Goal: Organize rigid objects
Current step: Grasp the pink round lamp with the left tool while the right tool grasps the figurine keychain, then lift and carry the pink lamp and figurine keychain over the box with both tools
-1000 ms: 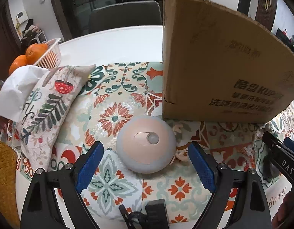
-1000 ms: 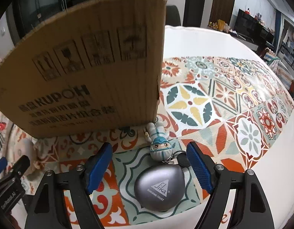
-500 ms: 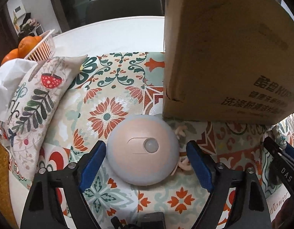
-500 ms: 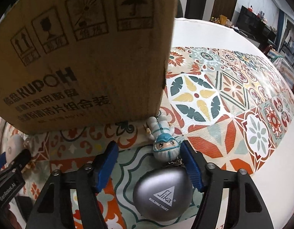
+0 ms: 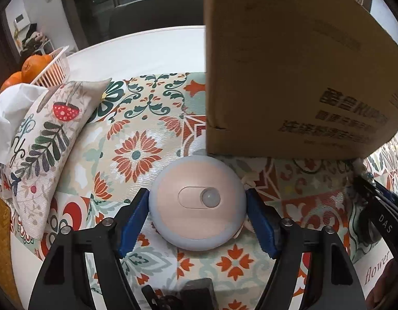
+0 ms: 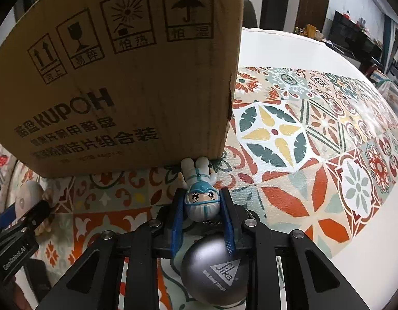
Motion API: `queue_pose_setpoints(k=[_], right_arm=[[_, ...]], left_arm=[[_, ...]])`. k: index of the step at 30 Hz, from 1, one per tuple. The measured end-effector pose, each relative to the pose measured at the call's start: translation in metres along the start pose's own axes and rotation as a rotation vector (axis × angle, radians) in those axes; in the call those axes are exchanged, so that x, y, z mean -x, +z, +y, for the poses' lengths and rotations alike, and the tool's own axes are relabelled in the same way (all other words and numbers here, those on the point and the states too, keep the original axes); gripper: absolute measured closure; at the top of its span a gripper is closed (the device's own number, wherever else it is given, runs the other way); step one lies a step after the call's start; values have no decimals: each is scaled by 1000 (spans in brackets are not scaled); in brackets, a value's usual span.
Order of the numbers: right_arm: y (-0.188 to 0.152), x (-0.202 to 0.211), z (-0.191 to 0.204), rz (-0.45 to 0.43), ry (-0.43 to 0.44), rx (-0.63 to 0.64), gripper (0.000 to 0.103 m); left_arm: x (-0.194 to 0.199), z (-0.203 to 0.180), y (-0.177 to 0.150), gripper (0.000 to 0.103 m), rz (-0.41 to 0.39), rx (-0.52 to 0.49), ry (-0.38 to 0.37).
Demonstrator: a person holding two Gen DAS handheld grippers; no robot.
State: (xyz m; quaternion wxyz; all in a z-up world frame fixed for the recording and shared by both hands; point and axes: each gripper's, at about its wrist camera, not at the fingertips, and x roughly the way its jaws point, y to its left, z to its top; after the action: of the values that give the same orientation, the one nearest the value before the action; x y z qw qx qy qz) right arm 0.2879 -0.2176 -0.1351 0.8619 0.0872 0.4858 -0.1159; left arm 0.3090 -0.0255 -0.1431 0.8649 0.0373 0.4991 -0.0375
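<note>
Figurine (image 6: 201,201) pinched in right tool (image 6: 202,215), beside cardboard box (image 6: 126,77)

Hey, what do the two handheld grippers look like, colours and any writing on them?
Both are black plastic frames with silver rivets and blue ribbed finger pads. The left gripper matches the right gripper. White lettering marks their sides: "GenRobot.AI" on the left, "DAS" on the right.

The way ahead is blocked by the cardboard box (image 5: 289,72), while open tablecloth (image 6: 315,160) is left to its right and beside the cushion (image 5: 44,149).
</note>
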Motion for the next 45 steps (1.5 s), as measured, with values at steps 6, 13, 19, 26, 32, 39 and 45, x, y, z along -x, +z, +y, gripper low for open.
queue_pose_setpoints(k=[6,13,19,26,32,39,45], right_arm=[[-6,2,-17,-17,22,-2,75],[-9,16,-24,-54,46,7,75],[-8,40,-27,-105,61,24,75],[-10,72,-36,-143,80,17,75],[-22,104,-40,-183,88,20,75],[-23,128,-45,-234,98,30,75],[-19,146,-46,-274,115,35,75]], left_arm=[[9,-6,-4,29,-19,-14,-13],[25,-6,-5,29,-55,-10,-35],[44,-5,-4,29,-95,-8,-49],[71,-6,-6,29,-144,-8,-67],[91,-9,-11,29,-179,-5,-78],[114,-10,-17,29,-220,-8,-88],[134,-10,-18,29,-270,-14,-108]])
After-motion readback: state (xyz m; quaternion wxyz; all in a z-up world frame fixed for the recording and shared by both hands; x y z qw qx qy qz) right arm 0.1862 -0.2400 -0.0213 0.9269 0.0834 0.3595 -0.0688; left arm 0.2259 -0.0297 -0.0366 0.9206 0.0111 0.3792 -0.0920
